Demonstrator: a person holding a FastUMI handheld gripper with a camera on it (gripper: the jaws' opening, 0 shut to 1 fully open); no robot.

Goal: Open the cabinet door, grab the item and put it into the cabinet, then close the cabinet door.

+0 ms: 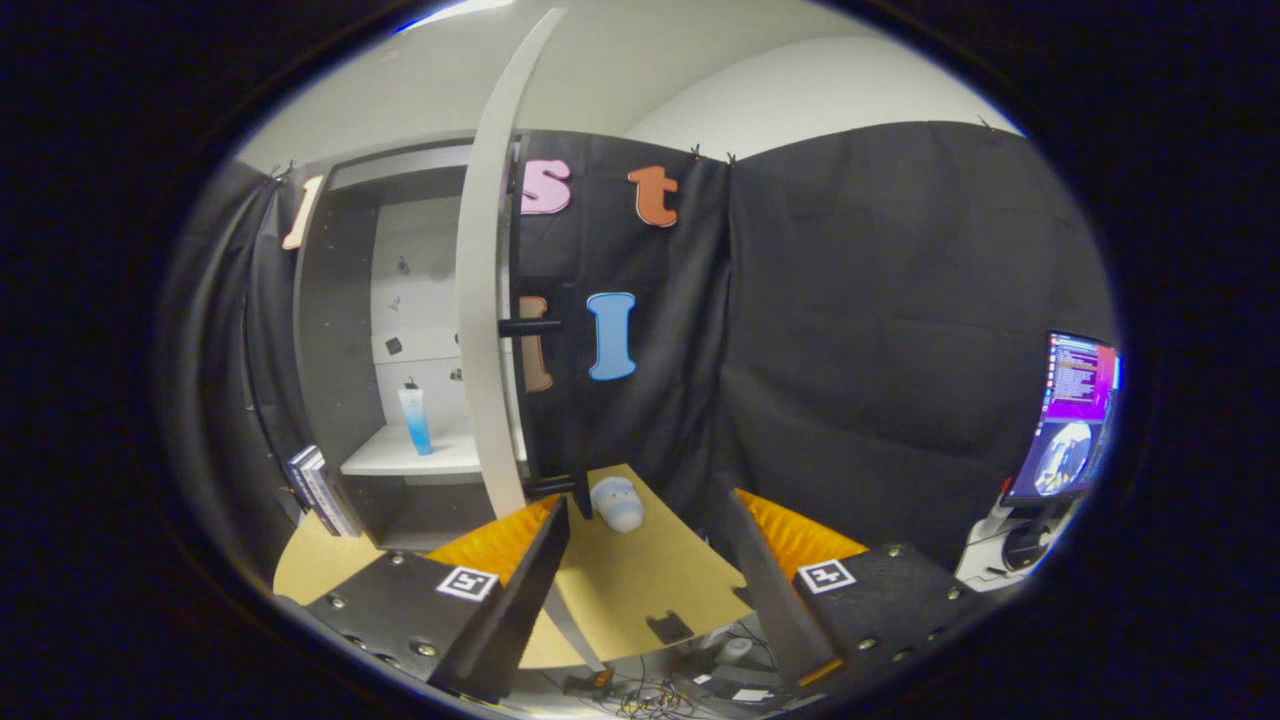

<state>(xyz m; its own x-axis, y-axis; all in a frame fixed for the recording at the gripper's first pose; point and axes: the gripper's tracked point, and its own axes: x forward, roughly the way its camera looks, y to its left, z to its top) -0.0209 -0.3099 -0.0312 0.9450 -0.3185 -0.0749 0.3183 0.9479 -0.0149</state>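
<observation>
Cabinet (345,330) stands at the back left against the booth's black cloth wall, its door (487,300) swung wide open and seen edge-on, a dark handle (528,326) sticking out from it toward the right. Inside, a white shelf (410,458) carries one tube (416,420), standing upright with long axis vertical, dark cap on top, clear-to-blue body, set toward the shelf's front middle; the compartment under the shelf looks dark, contents not readable. Tan table (640,590) runs under the cabinet and out toward the fingers. A few books (322,492) lean just left of the cabinet's base. A monitor (1072,415) sits lit, well off to the right. A small pale blue rounded item (617,503) rests on the table just right of the door's lower edge, beyond the fingers; can't tell which way it points. Gripper (655,565) fingers spread wide apart, holding nothing, bare table between them.
</observation>
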